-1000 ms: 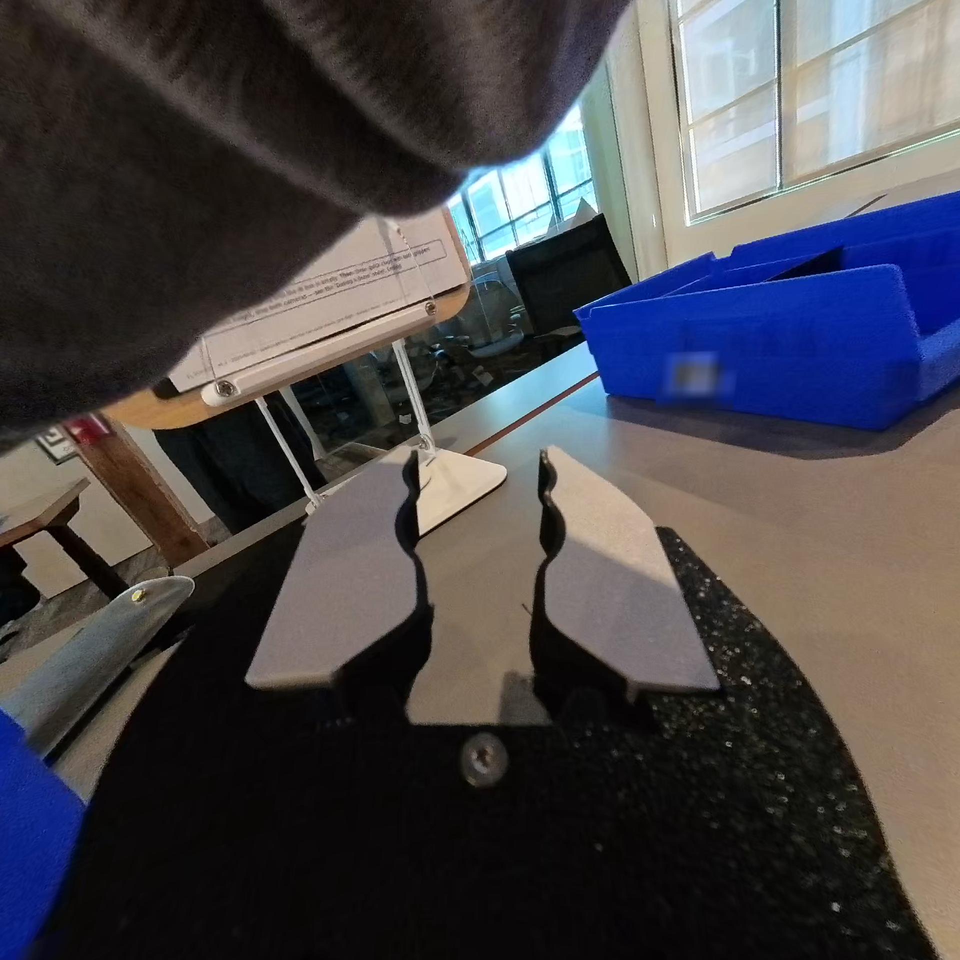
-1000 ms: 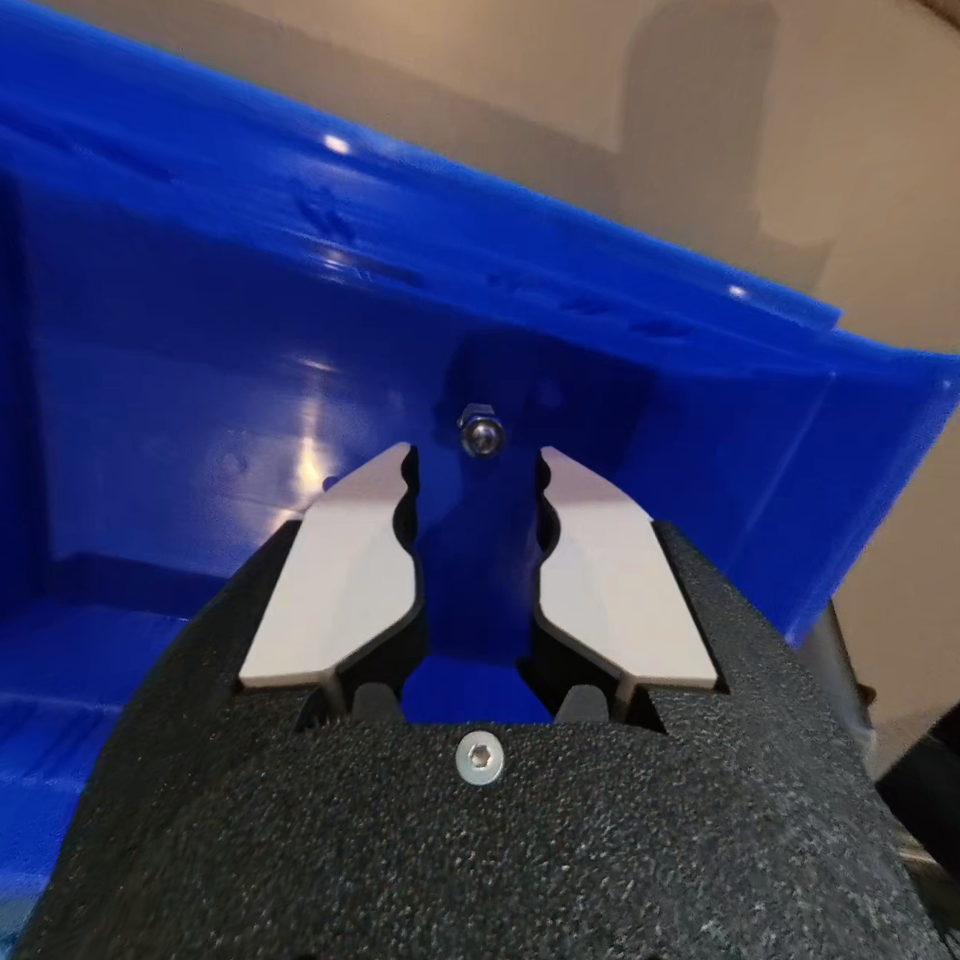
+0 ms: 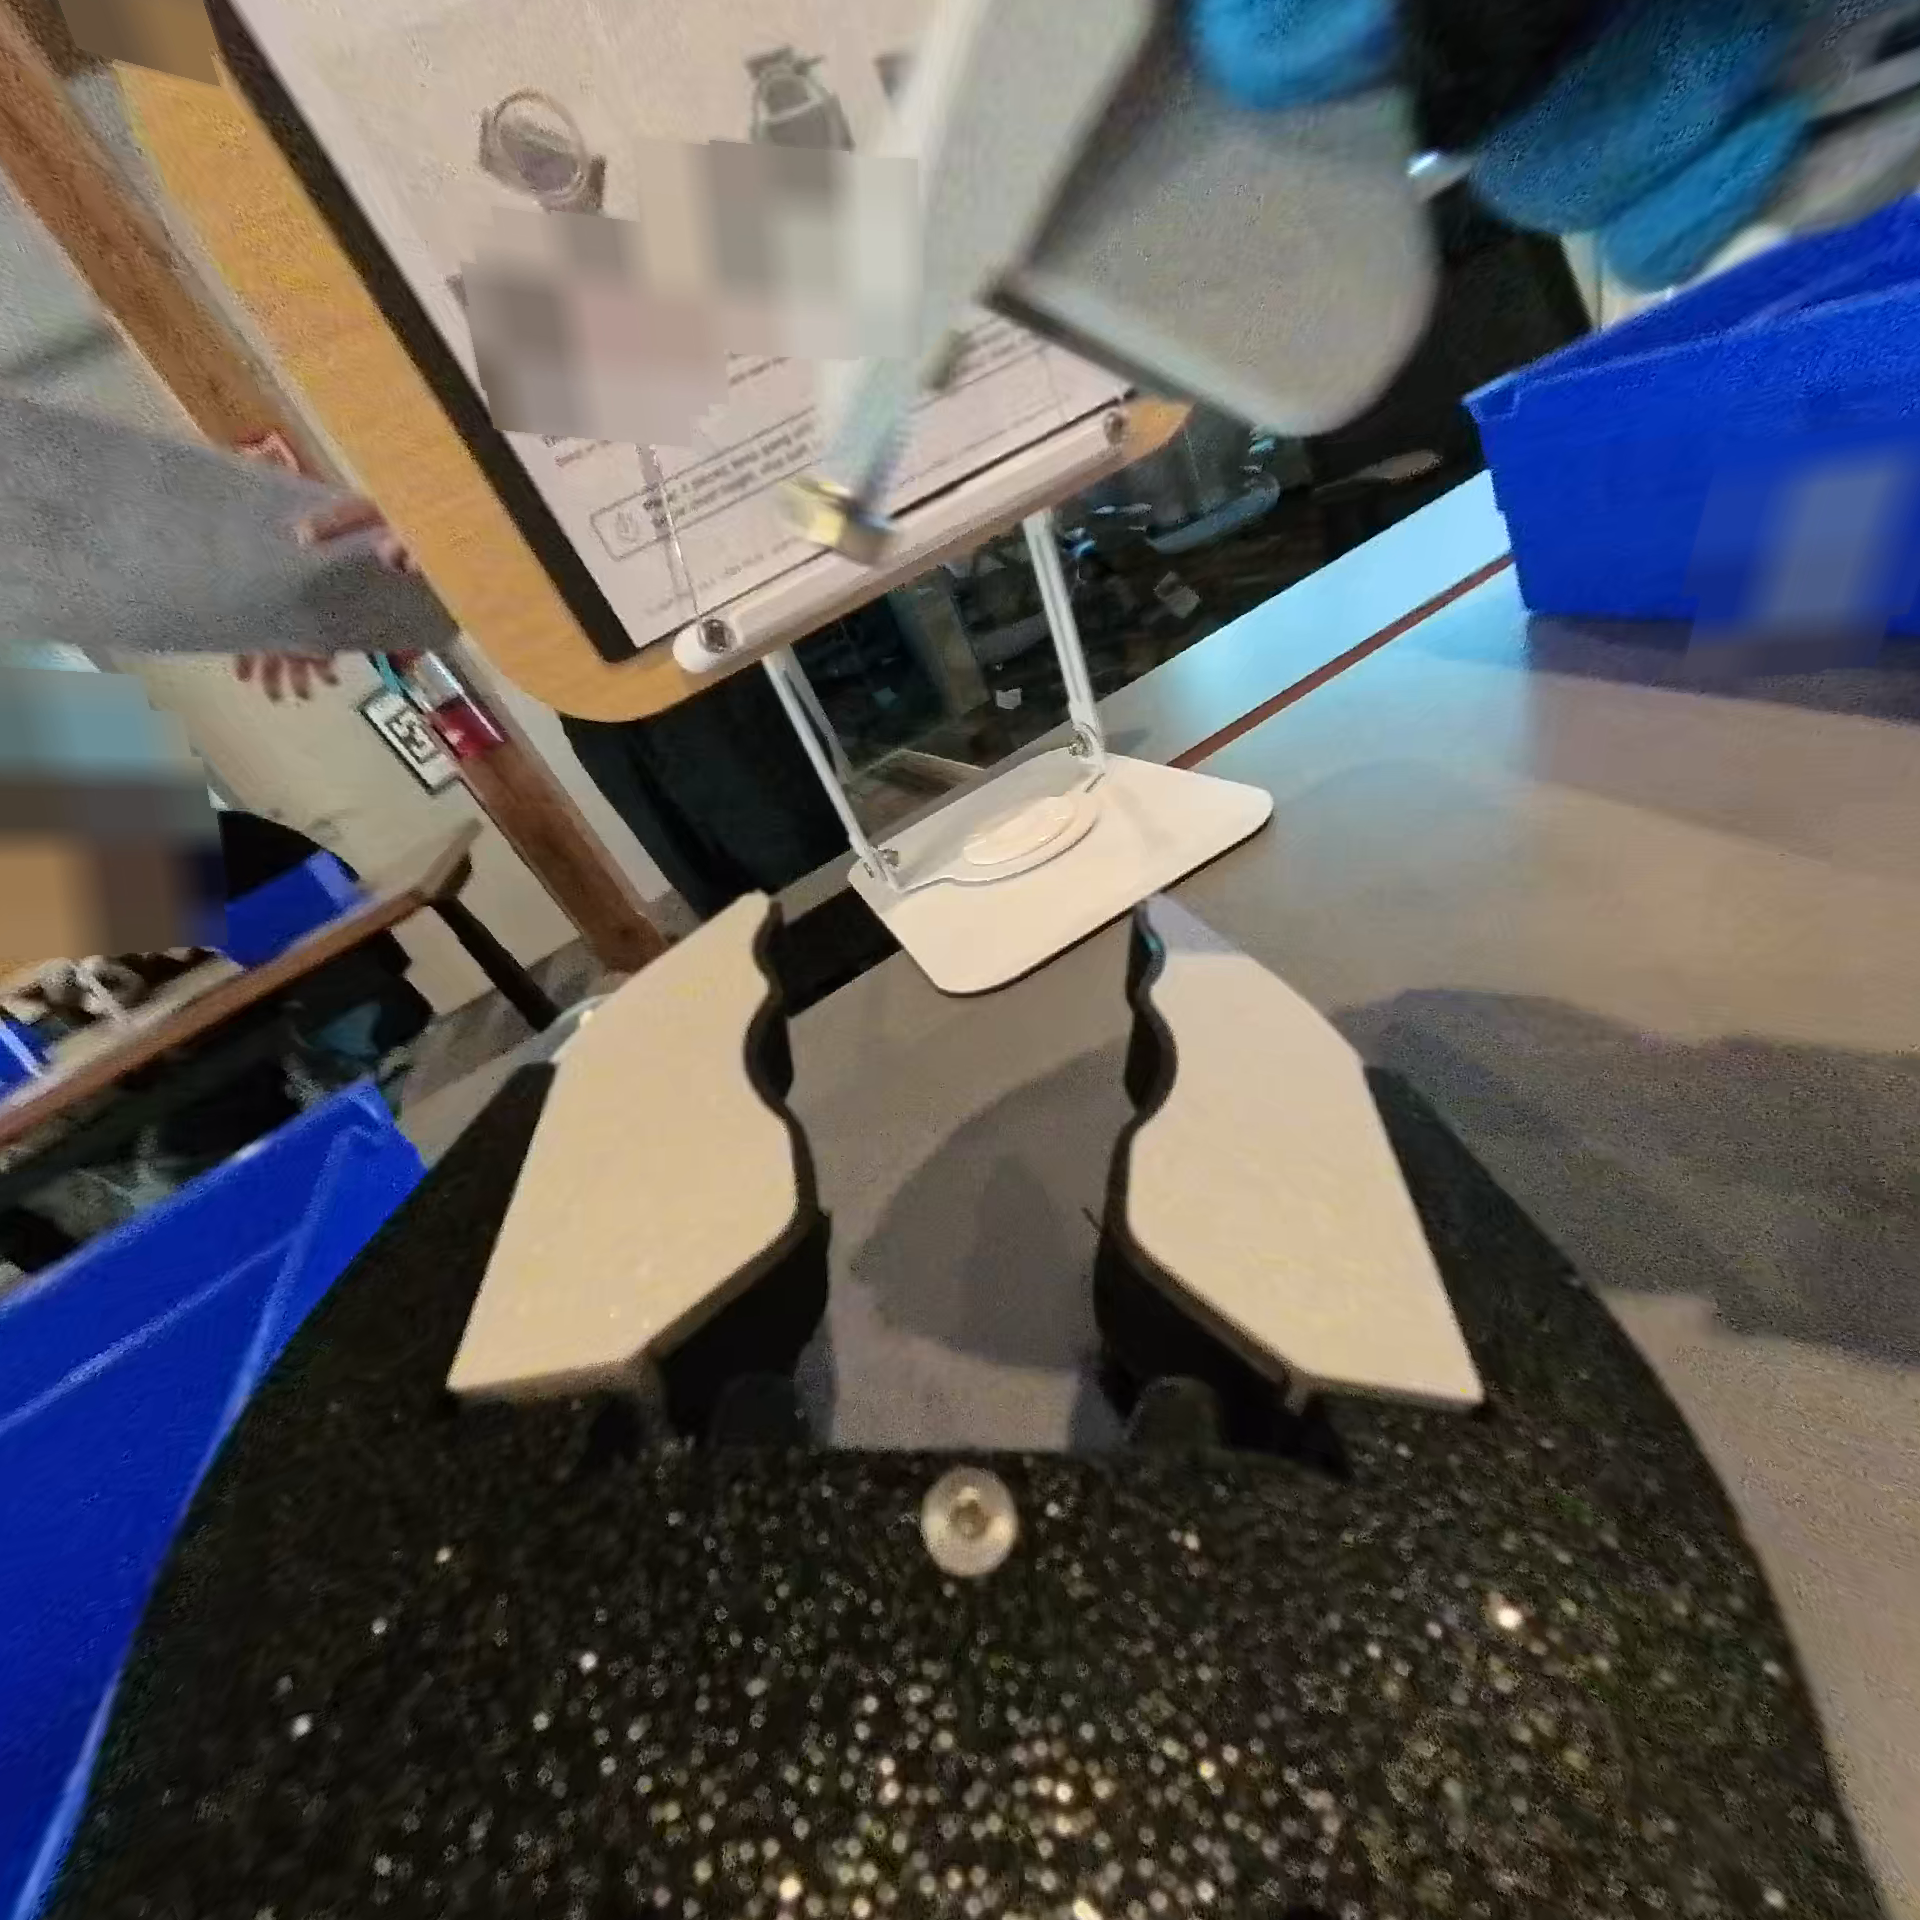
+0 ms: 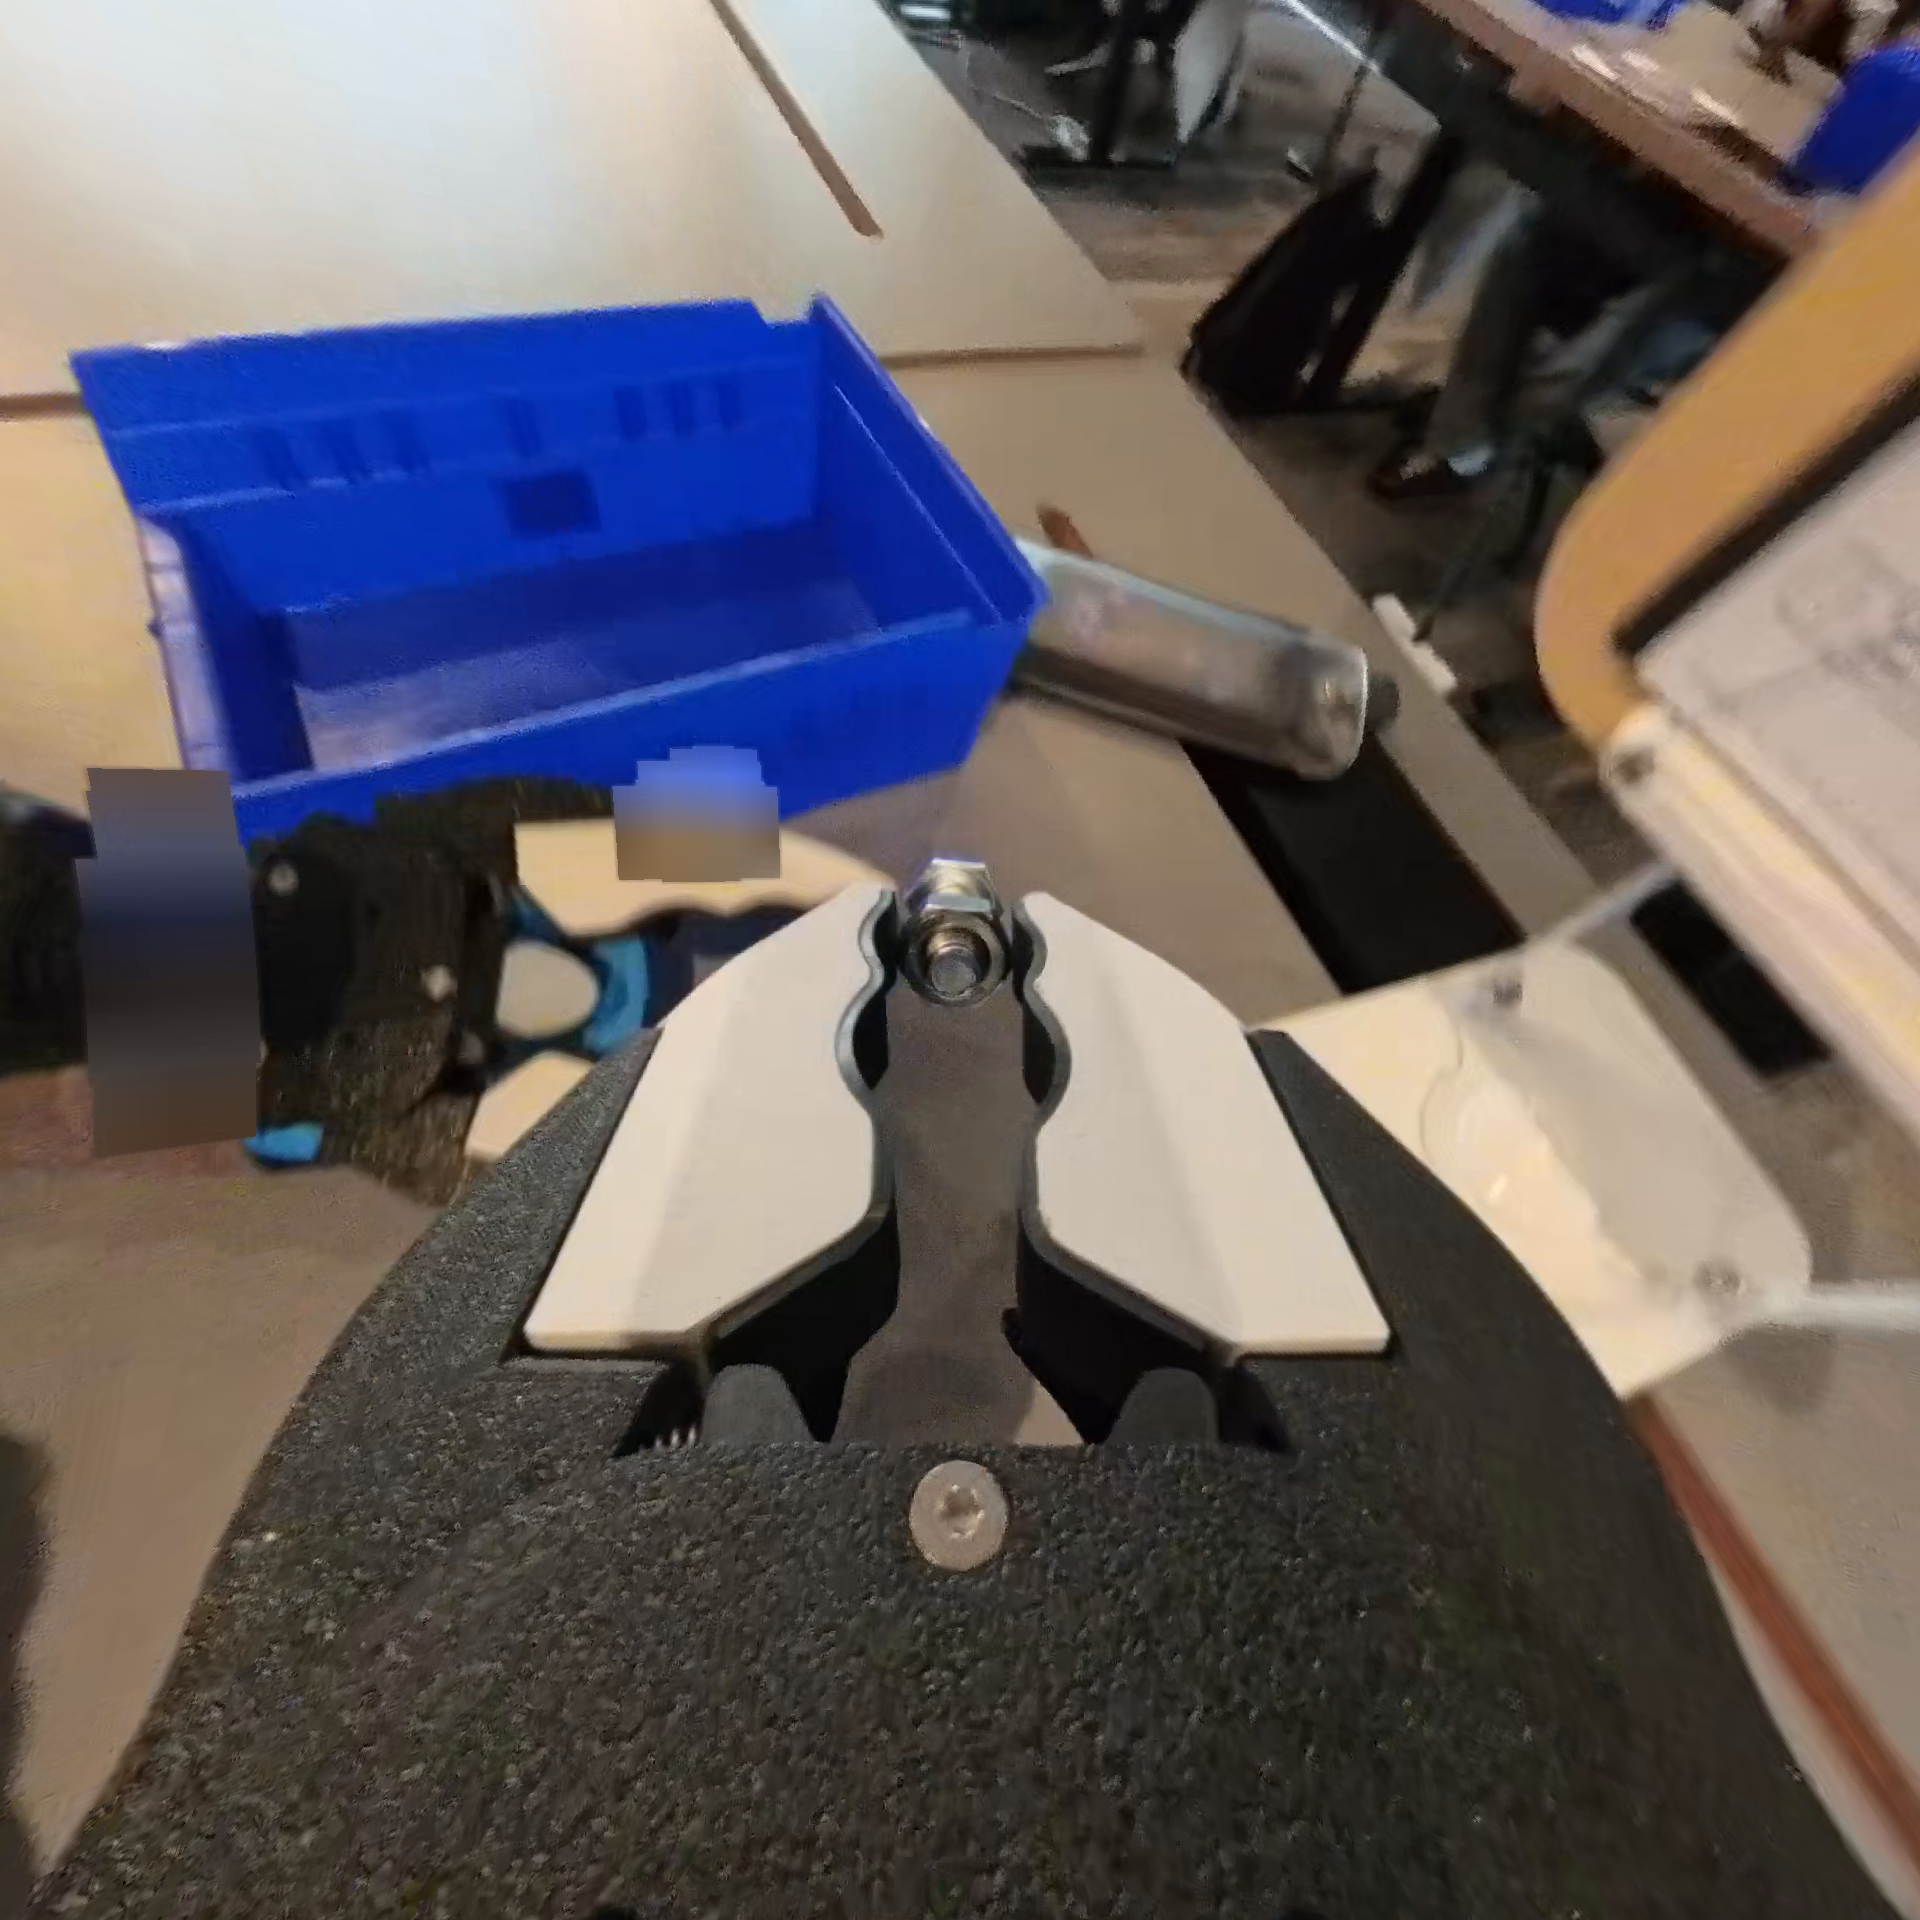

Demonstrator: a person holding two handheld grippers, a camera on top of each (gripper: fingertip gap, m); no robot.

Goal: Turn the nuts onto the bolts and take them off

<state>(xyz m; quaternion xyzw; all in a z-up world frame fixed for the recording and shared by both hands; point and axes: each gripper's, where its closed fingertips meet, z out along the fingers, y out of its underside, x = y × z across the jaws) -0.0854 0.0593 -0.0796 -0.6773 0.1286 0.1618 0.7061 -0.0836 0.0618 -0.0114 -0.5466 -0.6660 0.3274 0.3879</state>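
Observation:
My right gripper (image 4: 951,906) is shut on a steel bolt with a nut on it (image 4: 951,935), gripped at its fingertips and held in the air above the table. The bolt points along the fingers. In the left wrist view the right gripper (image 3: 894,416) shows blurred at the top, with the bolt and nut (image 3: 840,511) at its tip. My left gripper (image 3: 956,935) is open and empty, low over the grey table (image 3: 1455,935), below the bolt. The left gripper also shows at the left of the right wrist view (image 4: 561,987).
A blue bin (image 4: 571,582) stands behind the left gripper, with a metal cylinder (image 4: 1195,665) beside it. Another blue bin (image 3: 1714,447) is at the right, and one (image 3: 156,1351) at the left. A white stand (image 3: 1091,862) holds a printed board ahead.
My right gripper has shut on the bolt in the blue bin and lifted it out over the table. My left gripper has opened wider, and the dark sleeve no longer covers its view.

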